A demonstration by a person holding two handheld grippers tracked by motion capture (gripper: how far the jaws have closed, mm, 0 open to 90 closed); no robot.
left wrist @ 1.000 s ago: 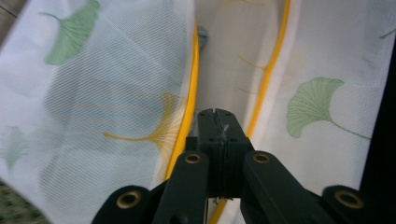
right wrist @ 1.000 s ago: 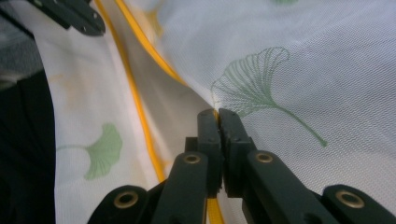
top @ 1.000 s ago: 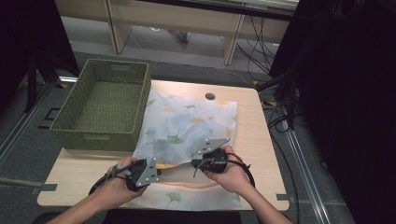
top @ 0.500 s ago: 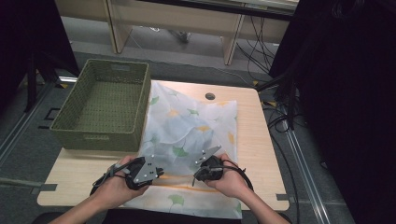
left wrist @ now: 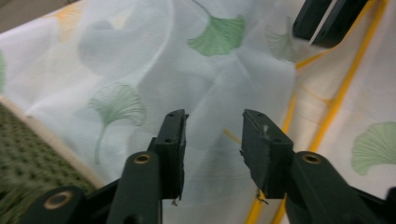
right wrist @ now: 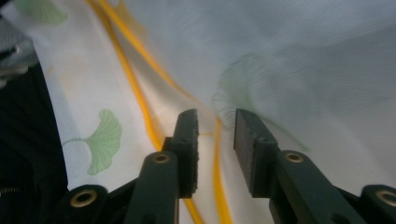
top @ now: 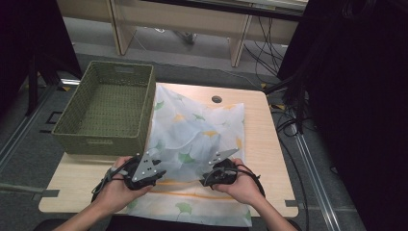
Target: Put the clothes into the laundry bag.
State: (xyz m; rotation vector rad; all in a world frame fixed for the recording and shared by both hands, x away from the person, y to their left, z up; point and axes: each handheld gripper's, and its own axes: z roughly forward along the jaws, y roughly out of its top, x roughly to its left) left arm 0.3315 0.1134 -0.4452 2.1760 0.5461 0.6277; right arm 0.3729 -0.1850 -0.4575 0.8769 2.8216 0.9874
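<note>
With the cloth [top: 197, 144] lying folded on the table [top: 262, 144] beside the basket [top: 108, 108], both sets of jaws had just been opening, nothing between them. The left gripper [top: 153, 169] and right gripper [top: 215, 172] hovered over the fold. The loose, thin layer could slide back or wrinkle if a jaw snagged it while lifting away.
</note>
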